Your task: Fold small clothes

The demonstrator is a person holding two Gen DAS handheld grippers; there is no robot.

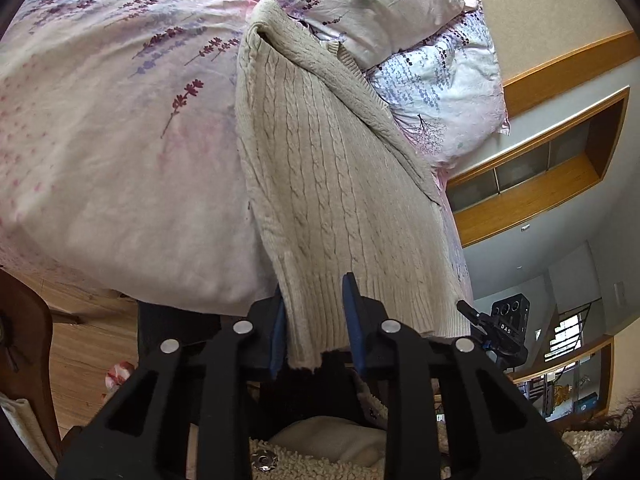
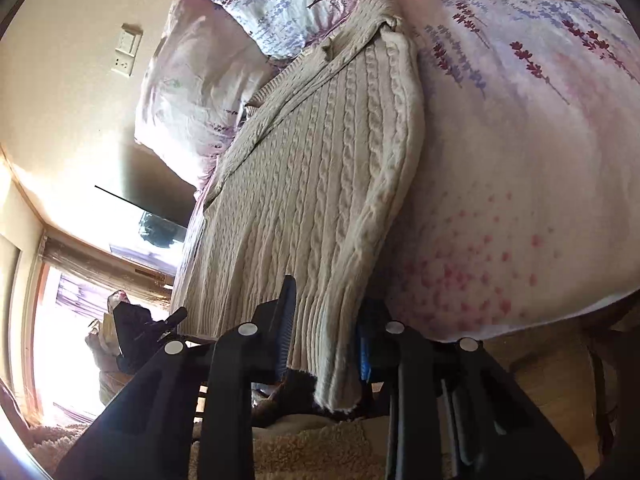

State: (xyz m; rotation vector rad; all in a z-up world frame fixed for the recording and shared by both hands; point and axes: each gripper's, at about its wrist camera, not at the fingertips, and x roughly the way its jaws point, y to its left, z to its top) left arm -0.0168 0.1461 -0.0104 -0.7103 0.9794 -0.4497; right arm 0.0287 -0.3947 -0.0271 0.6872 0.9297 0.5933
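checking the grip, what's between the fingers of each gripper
The ribbed hem of the cream cable-knit sweater: one hem corner sits between the left gripper fingers in the left wrist view, the other between the right gripper fingers in the right wrist view.

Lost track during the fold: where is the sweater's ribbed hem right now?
The ribbed hem hangs off the bed's near edge, one corner between each gripper's fingers: left gripper, right gripper. The rest lies on the floral duvet toward the pillows.

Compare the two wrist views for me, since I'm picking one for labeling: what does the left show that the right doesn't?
Left wrist only: wooden wall shelves and a staircase railing. Right wrist only: a wall switch plate and a bright window. Both: the cream cable-knit sweater lying on the floral bedspread below the pillows, with the left gripper and right gripper each straddling its ribbed hem.
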